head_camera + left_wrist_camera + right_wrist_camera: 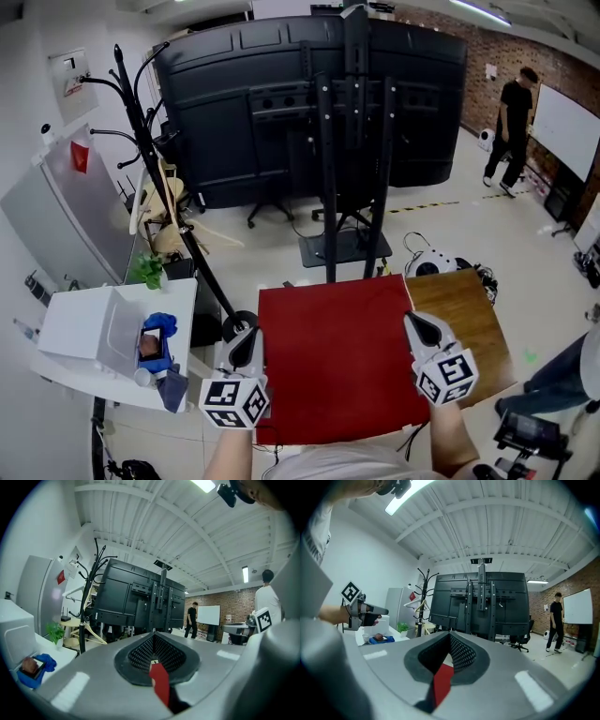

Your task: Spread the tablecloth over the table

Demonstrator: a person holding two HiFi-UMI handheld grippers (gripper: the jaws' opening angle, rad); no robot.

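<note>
Nearest, the left hand-held gripper (246, 345) and the right hand-held gripper (419, 330) were each clenched on a side edge of the flat red fabric tablecloth (337, 366). The spreading step was judged to be in hand: the cloth was stretched over the brown wooden worktop (464, 319), the right part of which was bare. A shift rightward, then a release, was judged to be called for. The pinched red strip was shown only in the gripper views, the bare wood only in the head view.
</note>
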